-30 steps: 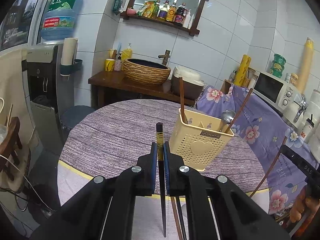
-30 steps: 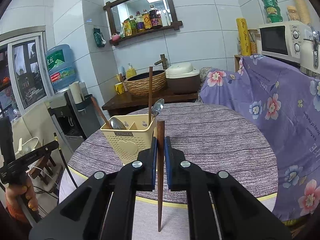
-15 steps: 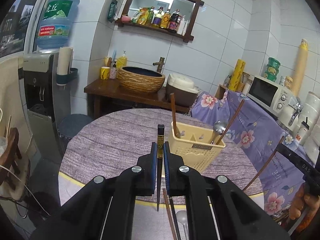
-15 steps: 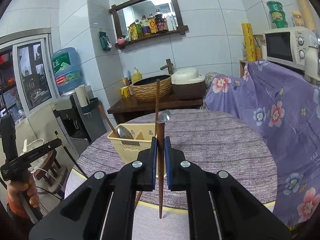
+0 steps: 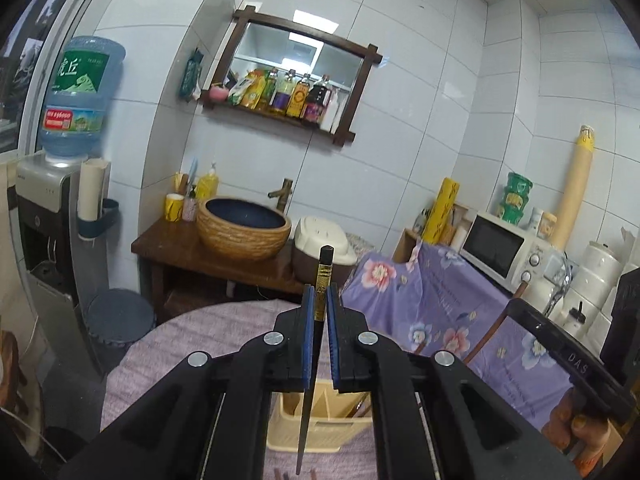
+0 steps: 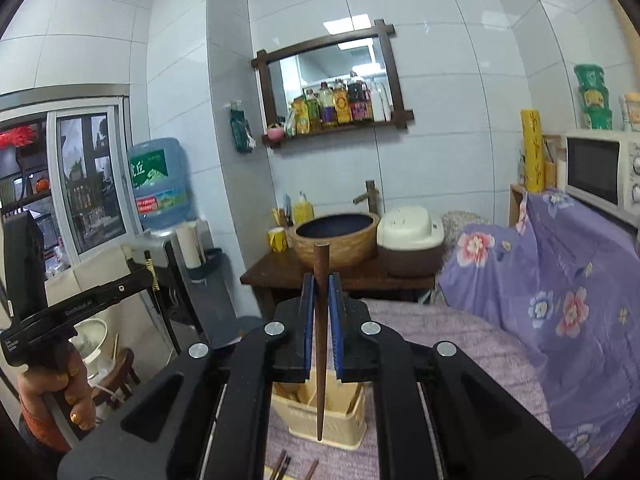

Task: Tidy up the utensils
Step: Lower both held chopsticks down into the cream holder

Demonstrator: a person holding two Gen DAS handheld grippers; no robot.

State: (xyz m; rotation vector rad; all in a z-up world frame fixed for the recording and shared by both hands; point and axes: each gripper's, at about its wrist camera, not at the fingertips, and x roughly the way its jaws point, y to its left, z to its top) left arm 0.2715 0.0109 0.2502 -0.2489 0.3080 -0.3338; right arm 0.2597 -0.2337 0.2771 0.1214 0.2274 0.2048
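My left gripper (image 5: 319, 300) is shut on a black chopstick (image 5: 323, 276) with a gold band, held upright, tip pointing down in front of the cream utensil basket (image 5: 316, 432). My right gripper (image 6: 319, 292) is shut on a brown wooden chopstick (image 6: 321, 320), also upright, its tip over the same basket (image 6: 320, 420). The basket stands on the round table with the purple cloth (image 6: 460, 340) and holds utensils, mostly hidden behind the fingers. Loose chopstick ends (image 6: 280, 466) lie on the table near the front. The other gripper shows at the edge of each view.
Behind the table stands a wooden counter (image 5: 180, 248) with a woven basin (image 5: 244, 232) and a rice cooker (image 5: 324, 244). A floral-covered surface (image 5: 440, 300) with a microwave (image 5: 500, 252) is to the right. A water dispenser (image 5: 52, 220) is at left.
Both grippers have risen and moved closer over the basket, each keeping its chopstick. The basket has dropped low in both views, now partly hidden behind the fingers.
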